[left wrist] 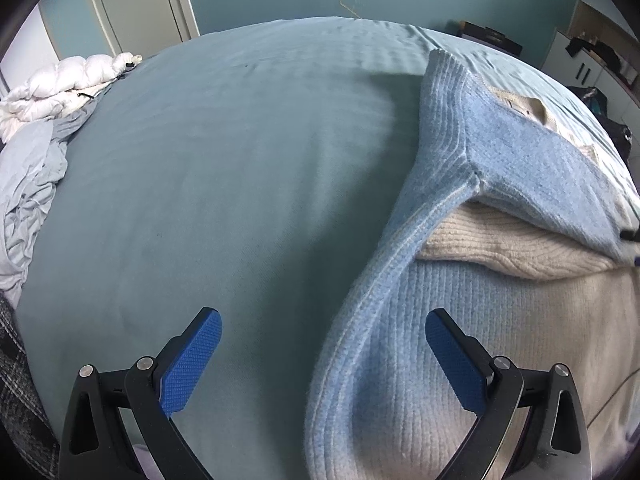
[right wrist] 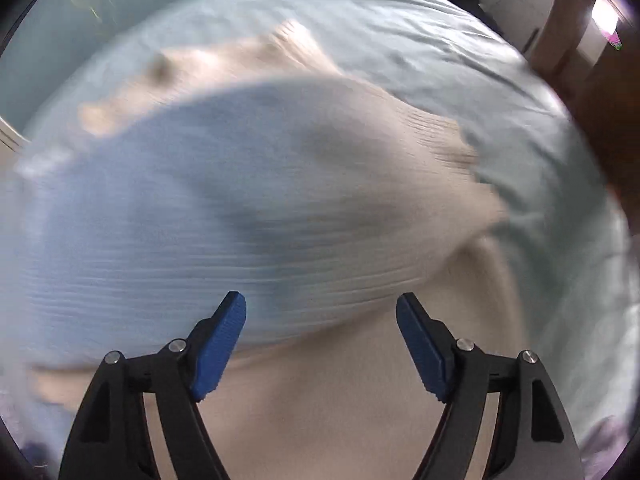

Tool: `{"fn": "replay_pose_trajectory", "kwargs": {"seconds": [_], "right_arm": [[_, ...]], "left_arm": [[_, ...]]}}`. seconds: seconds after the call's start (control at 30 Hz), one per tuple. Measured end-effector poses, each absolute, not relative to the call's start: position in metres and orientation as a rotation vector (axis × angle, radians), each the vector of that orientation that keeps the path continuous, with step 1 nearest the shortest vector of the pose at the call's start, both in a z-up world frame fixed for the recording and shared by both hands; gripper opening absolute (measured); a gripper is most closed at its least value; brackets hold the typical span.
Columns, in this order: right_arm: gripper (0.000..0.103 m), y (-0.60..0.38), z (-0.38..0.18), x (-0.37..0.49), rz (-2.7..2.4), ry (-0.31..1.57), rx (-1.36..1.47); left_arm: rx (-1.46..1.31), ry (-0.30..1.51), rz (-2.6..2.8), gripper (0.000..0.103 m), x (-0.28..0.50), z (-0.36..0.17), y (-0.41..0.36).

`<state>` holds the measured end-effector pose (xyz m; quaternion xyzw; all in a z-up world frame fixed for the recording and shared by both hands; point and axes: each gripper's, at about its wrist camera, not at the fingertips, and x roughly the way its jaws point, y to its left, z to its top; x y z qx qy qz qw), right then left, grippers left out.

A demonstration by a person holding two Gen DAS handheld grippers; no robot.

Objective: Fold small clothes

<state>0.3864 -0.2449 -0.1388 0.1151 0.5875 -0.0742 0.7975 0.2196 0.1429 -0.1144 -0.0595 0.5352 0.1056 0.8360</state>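
Observation:
A knitted sweater (left wrist: 460, 320) in pale blue and cream lies partly folded on the bed, filling the right half of the left wrist view. One blue sleeve (left wrist: 448, 120) stretches away toward the far side. My left gripper (left wrist: 323, 322) hangs open above the sweater's left edge, its blue pads (left wrist: 196, 360) wide apart and gripping nothing. The right wrist view is blurred; the same sweater (right wrist: 248, 200) spreads below my right gripper (right wrist: 321, 304), which stands open over the line where blue knit meets cream. Nothing sits between its pads (right wrist: 220, 344).
A teal sheet (left wrist: 224, 168) covers the bed. A white puffy jacket (left wrist: 60, 84) and a crumpled light blue cloth (left wrist: 28, 200) lie at the bed's left edge. A door (left wrist: 140, 4) and white drawers (left wrist: 588, 64) stand beyond the bed.

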Motion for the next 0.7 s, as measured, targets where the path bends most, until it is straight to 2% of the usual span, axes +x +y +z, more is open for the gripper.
{"fn": "replay_pose_trajectory", "kwargs": {"seconds": [0.13, 0.2, 0.23, 0.33, 0.5, 0.7], "right_arm": [[0.074, -0.194, -0.15, 0.392, -0.028, 1.292, 0.153], [0.075, -0.178, -0.181, 0.398, -0.047, 1.364, 0.054], [0.079, -0.173, -0.186, 0.4, -0.055, 1.365, 0.024], [0.078, -0.165, -0.17, 0.395, -0.067, 1.354, -0.006], [0.077, -0.182, -0.077, 0.339, 0.069, 1.218, 0.118], [0.078, -0.25, 0.068, 0.257, 0.086, 1.037, 0.253]], "left_arm": [[-0.109, 1.127, 0.223, 0.103, 0.218, -0.113, 0.141], [-0.093, 1.131, 0.226, 0.103, 0.218, -0.114, 0.14], [-0.087, 1.133, 0.224, 0.103, 0.218, -0.114, 0.14], [-0.066, 1.142, 0.226, 0.103, 0.218, -0.115, 0.14], [-0.018, 1.151, 0.23, 0.103, 0.215, -0.119, 0.136], [0.009, 1.119, 0.248, 0.103, 0.205, -0.109, 0.126]]}}
